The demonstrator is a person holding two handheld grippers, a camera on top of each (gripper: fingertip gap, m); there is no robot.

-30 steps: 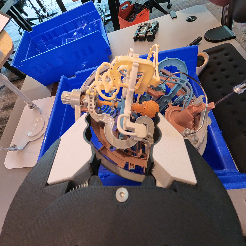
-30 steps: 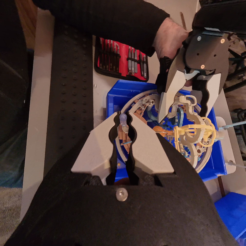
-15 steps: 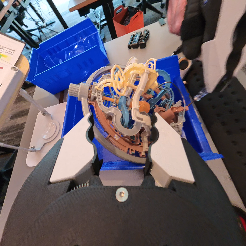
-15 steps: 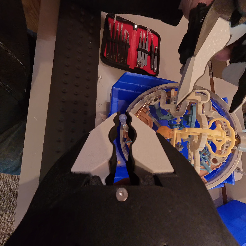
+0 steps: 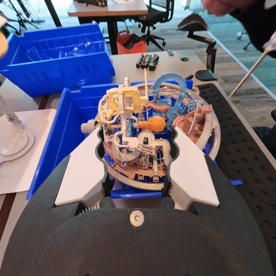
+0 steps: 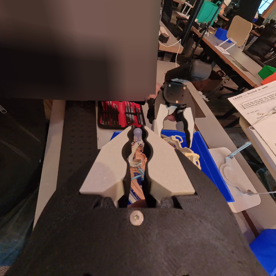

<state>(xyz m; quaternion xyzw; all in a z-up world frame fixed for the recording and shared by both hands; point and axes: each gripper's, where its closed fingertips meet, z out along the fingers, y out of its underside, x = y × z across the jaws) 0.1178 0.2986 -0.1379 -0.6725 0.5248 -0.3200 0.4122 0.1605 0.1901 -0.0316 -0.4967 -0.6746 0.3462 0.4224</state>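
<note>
— Left gripper (image 5: 136, 132)? Spread wide, hovering about the maze globe (image 5: 149, 134) in the blue bin (image 5: 59, 134).
— Right gripper (image 6: 137, 130)? Clamped narrow on a screwdriver (image 6: 137, 135), seemingly above the globe.

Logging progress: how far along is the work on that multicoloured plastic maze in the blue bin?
Done: clear plastic dome pieces lie in the far blue plastic bin; the multicoloured plastic track maze sits uncovered in the near blue plastic bin. In hand: right gripper shut on a clear-handled metal screwdriver, tip off the maze; left gripper open over the maze. Left: cannot tell; tracks look assembled.
</note>
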